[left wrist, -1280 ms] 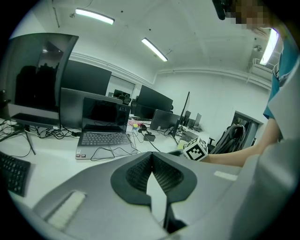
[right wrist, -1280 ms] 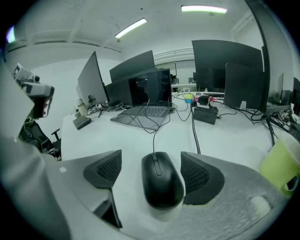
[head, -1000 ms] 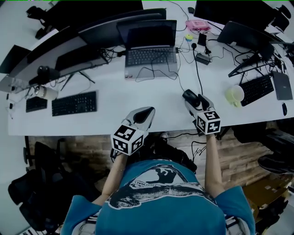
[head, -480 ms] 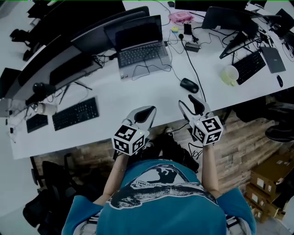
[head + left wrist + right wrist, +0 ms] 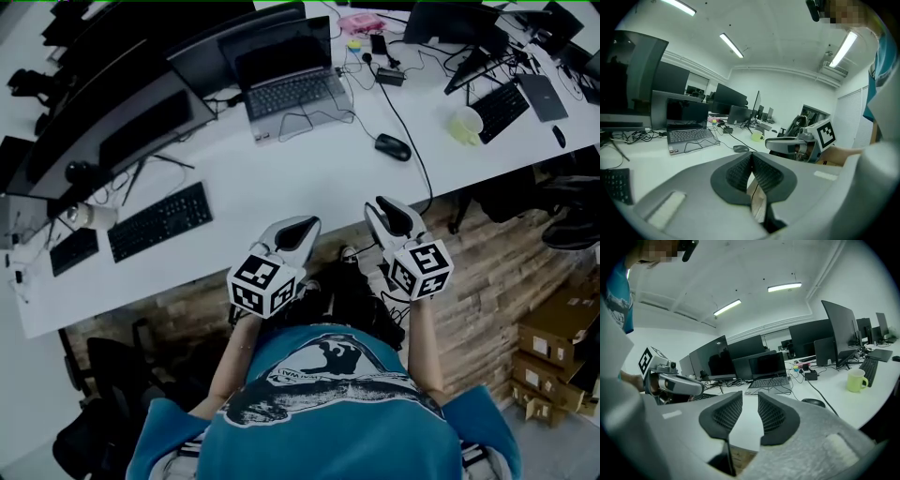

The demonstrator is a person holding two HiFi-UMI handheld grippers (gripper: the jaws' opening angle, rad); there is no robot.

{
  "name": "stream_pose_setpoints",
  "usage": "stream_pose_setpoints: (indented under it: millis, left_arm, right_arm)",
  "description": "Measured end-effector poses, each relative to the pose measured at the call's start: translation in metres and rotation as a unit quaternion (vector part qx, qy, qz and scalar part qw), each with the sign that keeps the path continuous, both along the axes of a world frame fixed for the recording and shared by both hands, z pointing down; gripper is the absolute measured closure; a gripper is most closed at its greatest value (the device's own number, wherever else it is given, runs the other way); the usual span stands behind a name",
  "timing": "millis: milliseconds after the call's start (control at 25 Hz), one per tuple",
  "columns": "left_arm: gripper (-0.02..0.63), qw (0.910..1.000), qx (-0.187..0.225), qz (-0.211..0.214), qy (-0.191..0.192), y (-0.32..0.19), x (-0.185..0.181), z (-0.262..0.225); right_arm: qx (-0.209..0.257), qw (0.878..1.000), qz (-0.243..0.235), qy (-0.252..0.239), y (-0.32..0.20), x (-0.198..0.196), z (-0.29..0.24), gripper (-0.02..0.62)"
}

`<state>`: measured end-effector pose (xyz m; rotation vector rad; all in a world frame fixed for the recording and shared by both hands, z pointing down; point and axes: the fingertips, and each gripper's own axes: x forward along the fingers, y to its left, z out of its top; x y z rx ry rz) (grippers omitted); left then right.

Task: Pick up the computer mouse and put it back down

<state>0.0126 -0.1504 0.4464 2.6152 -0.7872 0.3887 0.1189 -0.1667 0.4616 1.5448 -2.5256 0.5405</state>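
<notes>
The black computer mouse (image 5: 393, 147) lies on the white desk (image 5: 281, 178), its cable running toward the back; it also shows as the mouse (image 5: 814, 402) and the mouse (image 5: 740, 149) in the gripper views. My right gripper (image 5: 386, 208) hangs off the desk's front edge, well short of the mouse. Its jaws (image 5: 750, 404) are closing with a narrow gap and nothing between them. My left gripper (image 5: 302, 228) hovers at the front edge, its pads (image 5: 751, 159) pressed together and empty.
A laptop (image 5: 291, 80) with loose cables sits behind the mouse, dark monitors (image 5: 112, 122) to the left. A black keyboard (image 5: 159, 222) lies at the left, a pale green mug (image 5: 466, 125) and another keyboard (image 5: 503, 110) at the right. Cardboard boxes (image 5: 553, 347) stand on the floor.
My right gripper was around the mouse a second ago; it has let go and drawn back past the desk edge, jaws narrowing. The mouse stays on the desk. The left gripper drew back too.
</notes>
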Motion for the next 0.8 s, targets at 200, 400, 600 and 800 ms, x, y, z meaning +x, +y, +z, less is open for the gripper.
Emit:
stream_pose_setpoints:
  millis: [200,400,600,800]
  left_arm:
    - [0.592,1.0,0.004,0.001,0.005,0.021,-0.03,0.0]
    - [0.592,0.9999,0.008,0.001,0.014,0.036,-0.05,-0.001]
    - [0.592,0.9997,0.012,-0.001,0.022,0.047,-0.068,-0.004]
    - [0.592,0.9995,0.014,-0.002,0.028,0.056,-0.08,-0.004]
  right_arm:
    - [0.003,1.0,0.006,-0.001,0.023,-0.031,-0.002,0.534]
    - [0.004,1.0,0.008,0.003,0.04,-0.055,-0.003,0.577]
    - [0.002,1.0,0.004,0.01,0.053,-0.076,-0.005,0.594]
    - [0.011,1.0,0.0,0.021,0.063,-0.091,-0.008,0.594]
